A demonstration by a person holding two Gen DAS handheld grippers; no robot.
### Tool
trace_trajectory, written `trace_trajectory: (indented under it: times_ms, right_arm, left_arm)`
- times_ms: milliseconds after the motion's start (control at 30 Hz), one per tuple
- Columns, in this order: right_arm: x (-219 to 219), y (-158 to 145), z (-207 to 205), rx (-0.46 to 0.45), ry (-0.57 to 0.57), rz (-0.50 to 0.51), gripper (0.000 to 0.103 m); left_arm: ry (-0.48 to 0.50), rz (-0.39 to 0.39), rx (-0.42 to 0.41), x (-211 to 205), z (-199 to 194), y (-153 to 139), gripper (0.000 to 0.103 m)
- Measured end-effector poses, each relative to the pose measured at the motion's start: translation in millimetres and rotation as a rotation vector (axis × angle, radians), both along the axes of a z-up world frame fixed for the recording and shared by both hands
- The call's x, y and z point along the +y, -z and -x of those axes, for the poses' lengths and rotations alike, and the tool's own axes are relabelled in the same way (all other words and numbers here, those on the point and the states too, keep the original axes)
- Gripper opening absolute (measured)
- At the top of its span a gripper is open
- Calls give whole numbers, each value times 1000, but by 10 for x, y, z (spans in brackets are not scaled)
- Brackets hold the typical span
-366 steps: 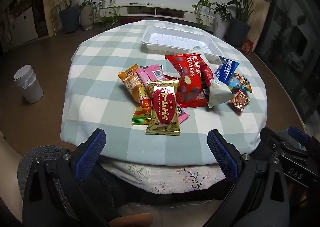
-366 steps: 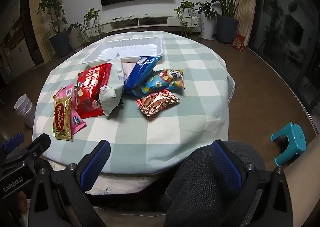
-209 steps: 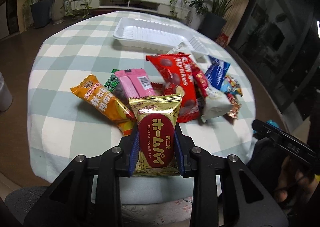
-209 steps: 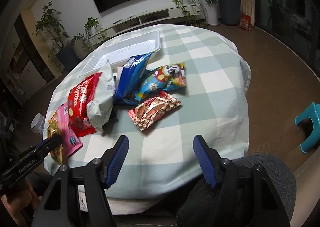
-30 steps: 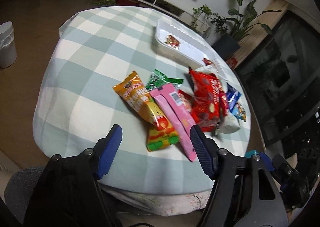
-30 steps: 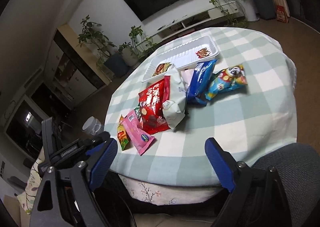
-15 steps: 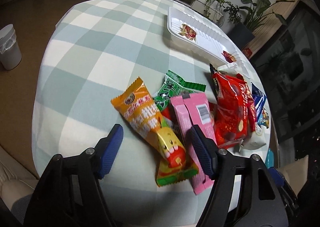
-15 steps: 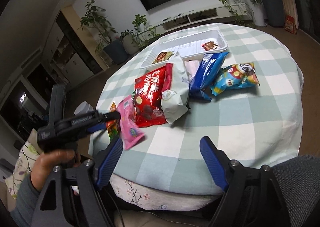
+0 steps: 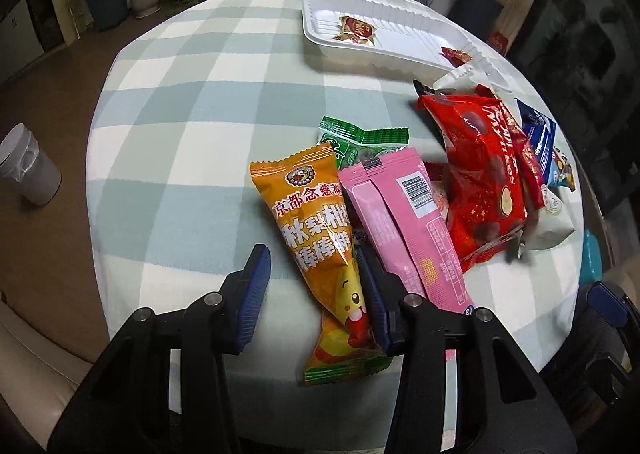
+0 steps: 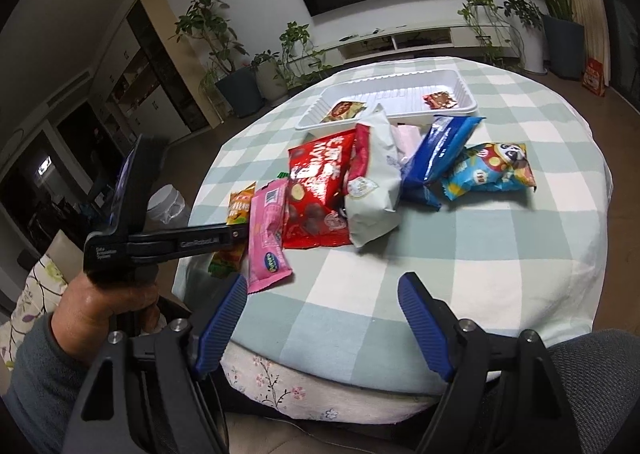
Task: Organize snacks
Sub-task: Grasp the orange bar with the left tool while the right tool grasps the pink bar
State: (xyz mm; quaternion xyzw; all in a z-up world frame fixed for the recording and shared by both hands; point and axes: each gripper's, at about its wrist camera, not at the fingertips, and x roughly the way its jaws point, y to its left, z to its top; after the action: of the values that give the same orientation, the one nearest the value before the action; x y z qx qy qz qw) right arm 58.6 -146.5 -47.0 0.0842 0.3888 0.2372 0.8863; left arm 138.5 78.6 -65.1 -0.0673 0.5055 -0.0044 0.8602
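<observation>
An orange snack packet (image 9: 316, 230) lies between the fingers of my left gripper (image 9: 311, 254), whose jaws are closing. The right pad (image 9: 372, 294) sits against the packet's edge beside a pink packet (image 9: 404, 213); the left pad stands off it. In the right wrist view a hand holds the left gripper (image 10: 234, 238) over that orange packet (image 10: 240, 205). My right gripper (image 10: 322, 284) is open over the table's near edge with nothing in it. A white tray (image 9: 408, 33) at the back holds two small packets.
Green (image 9: 360, 139), red (image 9: 480, 173), white (image 10: 372, 181), blue (image 10: 444, 149) and light-blue (image 10: 492, 169) packets lie heaped on the checked cloth. A white bin (image 9: 28, 169) and a teal stool (image 9: 592, 258) stand on the floor. Bare cloth lies left of the heap.
The left gripper has come down and forward onto the orange packet, and its jaws have narrowed around it. The right gripper has rolled slightly and its jaws are a little narrower.
</observation>
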Motion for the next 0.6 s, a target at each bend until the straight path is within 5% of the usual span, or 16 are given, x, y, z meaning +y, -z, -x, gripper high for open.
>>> trace_trajectory:
  times_ms: [67, 133, 233, 600]
  right_arm:
    - [44, -22, 19, -12, -6, 18, 81]
    - [88, -50, 26, -26, -15, 38, 81]
    - [171, -91, 29, -44, -29, 68, 80]
    - [707, -73, -154, -28, -132, 162, 63]
  left_arm:
    - [10, -8, -1, -4, 13, 5, 41]
    - [22, -23, 2, -6, 24, 2, 27]
    - [41, 18, 8, 42, 53, -13, 20]
    - [26, 185, -68, 358, 381, -262, 19]
